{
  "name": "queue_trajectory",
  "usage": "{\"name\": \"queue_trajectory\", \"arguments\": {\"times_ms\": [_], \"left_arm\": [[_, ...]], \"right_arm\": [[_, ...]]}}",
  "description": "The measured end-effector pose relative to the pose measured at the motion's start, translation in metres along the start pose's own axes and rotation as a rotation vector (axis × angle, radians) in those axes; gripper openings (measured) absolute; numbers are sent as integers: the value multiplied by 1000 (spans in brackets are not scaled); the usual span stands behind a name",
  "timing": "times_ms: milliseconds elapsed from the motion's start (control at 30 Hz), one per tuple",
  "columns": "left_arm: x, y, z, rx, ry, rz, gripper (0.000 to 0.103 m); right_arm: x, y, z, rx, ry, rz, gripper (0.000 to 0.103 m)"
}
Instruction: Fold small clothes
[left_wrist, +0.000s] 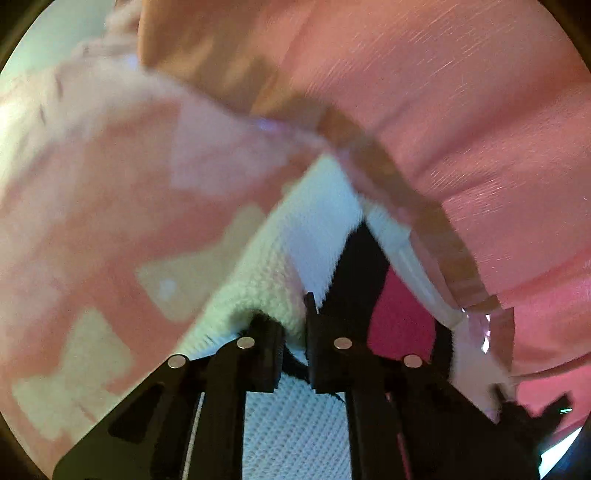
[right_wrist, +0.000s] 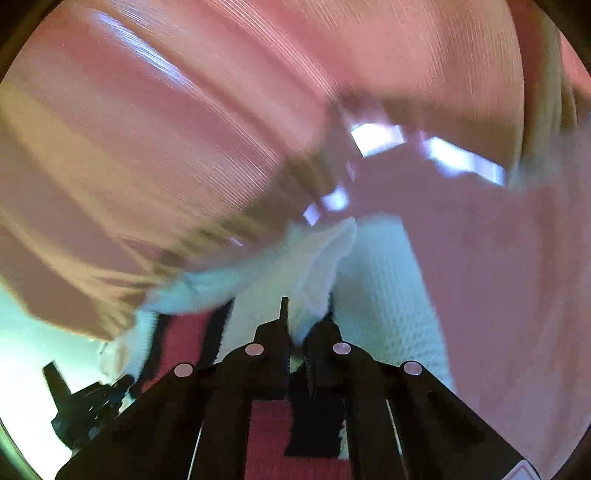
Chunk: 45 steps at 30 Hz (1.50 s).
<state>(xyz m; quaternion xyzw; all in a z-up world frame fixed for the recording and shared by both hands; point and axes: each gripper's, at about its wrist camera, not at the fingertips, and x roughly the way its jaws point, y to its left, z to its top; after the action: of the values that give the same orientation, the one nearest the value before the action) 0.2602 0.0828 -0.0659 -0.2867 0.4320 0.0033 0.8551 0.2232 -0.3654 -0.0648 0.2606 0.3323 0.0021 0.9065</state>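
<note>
Gripping the same white knitted garment (left_wrist: 317, 229) from two sides, both tools are clamped down at this moment. The left hand-held gripper (left_wrist: 293, 332) has its jaws nearly together with a fold of the white knit bunched between them, the cloth running up and away from the tips. The right hand-held gripper (right_wrist: 297, 332) is likewise pinched almost closed on a thin edge of the white cloth (right_wrist: 321, 258), which fans out just beyond its tips. In the right wrist view the other gripper shows at the lower left, so the two stand fairly near each other.

The garment appears lifted and stretched between the two grips rather than lying flat; a black and red part (left_wrist: 399, 317) of it, or of something beneath, shows under the white knit, and I cannot tell which. Around it lies a pink patterned cloth (left_wrist: 110, 206) and a plain pink sheet (left_wrist: 461, 110), probably the covering of whatever carries the things; heavy blur hides its edges and corners.

Judging from this, the fold is at an early or middle stage: the piece is picked up and held by two points, but no neat folded shape is visible. Laying it down, doubling it over and smoothing it seem left to do.
</note>
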Motion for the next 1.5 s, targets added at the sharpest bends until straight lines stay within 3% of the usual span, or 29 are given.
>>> {"name": "queue_trajectory", "arguments": {"times_ms": [67,167,267,333,467,567,667,700,733,800,833,867,1000,1100,1200,1300,1333,1367,1400,1433,1500], "left_arm": [[3,0,-4,32,13,9,10],[27,4,-21,61,66,85,10],[21,-3,-24,122,24,110,10],[17,-1,-22,103,18,98,11],[23,5,-23,122,26,112,12],[22,1,-24,178,15,115,14],[8,1,-25,220,18,60,21],[3,0,-25,232,18,50,24],[-4,2,-25,246,16,41,29],[-20,2,-25,268,-16,32,41],[-28,4,-24,269,-46,30,52],[-38,8,-22,258,-80,33,63],[-44,21,-2,179,-132,51,71],[-10,23,10,155,-45,71,73],[26,26,10,124,52,47,73],[40,15,5,180,36,89,70],[41,11,3,209,26,86,60],[42,5,2,250,31,79,50],[41,2,2,268,31,78,46],[39,1,0,277,25,79,41],[38,-1,-2,296,19,96,36]], "right_arm": [[-7,0,1,-98,-16,-84,6],[40,-29,-19,-97,163,-215,6],[38,-36,-28,-26,135,-175,6],[31,-32,-25,-11,111,-156,5],[48,-27,-39,-93,156,-216,6],[32,-20,-37,-95,162,-203,8],[4,-21,-37,-102,142,-214,20],[-5,-22,-39,-115,134,-231,29],[-16,-24,-41,-129,125,-249,42],[-30,-33,-46,-138,109,-275,56],[-34,-38,-46,-129,106,-283,60],[-36,-48,-45,-98,109,-275,61],[-21,-64,-40,6,145,-193,61],[0,-64,-33,9,154,-181,71],[24,-65,-29,43,180,-164,72],[40,-56,-32,13,189,-171,69],[42,-51,-33,-18,183,-179,54],[44,-44,-33,-58,186,-188,47],[45,-41,-34,-78,185,-198,41],[43,-38,-34,-95,175,-201,28],[42,-36,-33,-116,175,-202,28]]}}
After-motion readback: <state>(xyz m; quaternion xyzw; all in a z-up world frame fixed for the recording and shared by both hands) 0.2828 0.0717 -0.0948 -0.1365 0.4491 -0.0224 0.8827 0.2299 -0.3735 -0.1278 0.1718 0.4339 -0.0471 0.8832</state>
